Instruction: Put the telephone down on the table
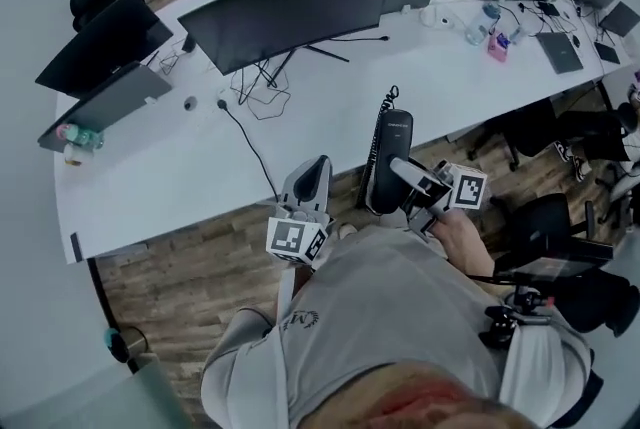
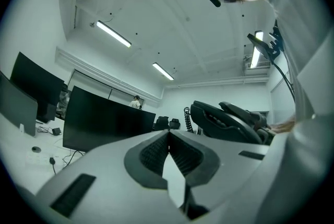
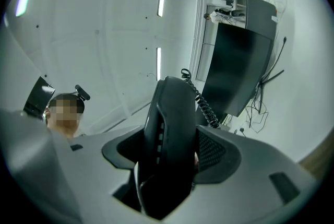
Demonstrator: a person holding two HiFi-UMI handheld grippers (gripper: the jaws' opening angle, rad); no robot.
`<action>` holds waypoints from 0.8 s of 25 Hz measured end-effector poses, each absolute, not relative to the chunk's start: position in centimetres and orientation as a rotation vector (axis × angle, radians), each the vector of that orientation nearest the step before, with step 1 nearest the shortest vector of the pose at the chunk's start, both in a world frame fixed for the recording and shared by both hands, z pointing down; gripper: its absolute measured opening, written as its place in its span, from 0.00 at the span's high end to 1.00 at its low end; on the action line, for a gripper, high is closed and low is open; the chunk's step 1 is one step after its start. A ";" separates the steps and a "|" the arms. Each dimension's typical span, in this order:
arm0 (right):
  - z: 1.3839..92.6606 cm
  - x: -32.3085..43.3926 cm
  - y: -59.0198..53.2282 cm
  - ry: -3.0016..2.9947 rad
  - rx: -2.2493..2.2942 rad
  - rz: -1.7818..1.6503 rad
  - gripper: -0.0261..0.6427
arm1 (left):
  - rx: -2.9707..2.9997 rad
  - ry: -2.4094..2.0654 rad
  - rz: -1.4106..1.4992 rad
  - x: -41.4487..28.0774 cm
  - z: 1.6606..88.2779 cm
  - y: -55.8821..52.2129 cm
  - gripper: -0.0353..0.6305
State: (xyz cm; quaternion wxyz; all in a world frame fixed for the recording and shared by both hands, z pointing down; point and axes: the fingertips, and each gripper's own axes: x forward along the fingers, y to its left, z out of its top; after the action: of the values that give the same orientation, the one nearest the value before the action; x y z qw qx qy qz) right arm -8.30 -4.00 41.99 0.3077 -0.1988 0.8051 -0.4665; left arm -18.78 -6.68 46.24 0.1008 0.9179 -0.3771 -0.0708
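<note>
The person wears a light grey short-sleeved T-shirt (image 1: 400, 317) with a small dark emblem (image 1: 300, 320) near its nine o'clock edge. The left gripper (image 1: 318, 165) is pale grey plastic with two jaws tapering to a rounded tip. A white cube (image 1: 297, 239) printed with black square markers sits at its six o'clock end. The right gripper (image 1: 400, 169) is the same make, its marker cube at three o'clock. Dark ribbed pads (image 2: 151, 152) line the jaws, and a dark rectangular slot (image 2: 73, 194) marks each grey flank.

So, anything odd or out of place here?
Only the phone: the right claw holds it on edge, not yet set on the table, coiled cord at its far end. The left claw is shut, empty. Nothing looks spilled.
</note>
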 end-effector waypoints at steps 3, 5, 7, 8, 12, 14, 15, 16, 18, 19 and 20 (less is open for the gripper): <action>42.3 -10.3 -5.4 2.154 -0.447 -1.272 0.52 | 2.661 -1.209 -0.201 -20.9 47.1 -7.2 0.93; 42.7 -11.6 -6.8 2.168 -0.396 -1.298 0.52 | 2.623 -1.287 -0.196 -22.6 47.5 -8.3 0.93; 43.0 -12.5 -8.1 2.178 -0.345 -1.327 0.52 | 2.589 -1.365 -0.188 -24.2 47.6 -9.4 0.93; 43.1 -12.9 -8.8 2.180 -0.321 -1.341 0.52 | 2.574 -1.402 -0.181 -24.8 47.6 -10.0 0.93; 45.0 -12.7 -12.2 2.192 -0.287 -1.376 0.52 | 2.521 -1.509 -0.161 -26.1 47.3 -12.6 0.93; 45.1 -12.5 -14.0 2.202 -0.262 -1.377 0.52 | 2.494 -1.546 -0.169 -26.1 46.8 -14.1 0.93; 45.0 -12.4 -14.9 2.212 -0.250 -1.373 0.52 | 2.479 -1.574 -0.175 -26.1 46.4 -14.9 0.93; 45.0 -12.1 -15.8 2.223 -0.242 -1.370 0.52 | 2.462 -1.611 -0.182 -26.1 46.0 -15.7 0.93; 44.9 -11.6 -17.5 2.235 -0.224 -1.380 0.52 | 2.423 -1.696 -0.196 -26.2 45.1 -17.4 0.93; 44.9 -11.2 -18.4 2.237 -0.215 -1.391 0.52 | 2.407 -1.732 -0.200 -26.1 44.6 -18.3 0.93; 45.0 -10.9 -19.3 2.237 -0.204 -1.402 0.52 | 2.394 -1.766 -0.200 -26.1 44.2 -19.2 0.93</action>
State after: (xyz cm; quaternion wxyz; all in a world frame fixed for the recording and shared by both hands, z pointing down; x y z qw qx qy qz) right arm -10.87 -19.31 45.00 0.2446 -0.0747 0.8192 -0.5134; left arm -26.09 -19.21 44.17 0.0801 0.8004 -0.5903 -0.0670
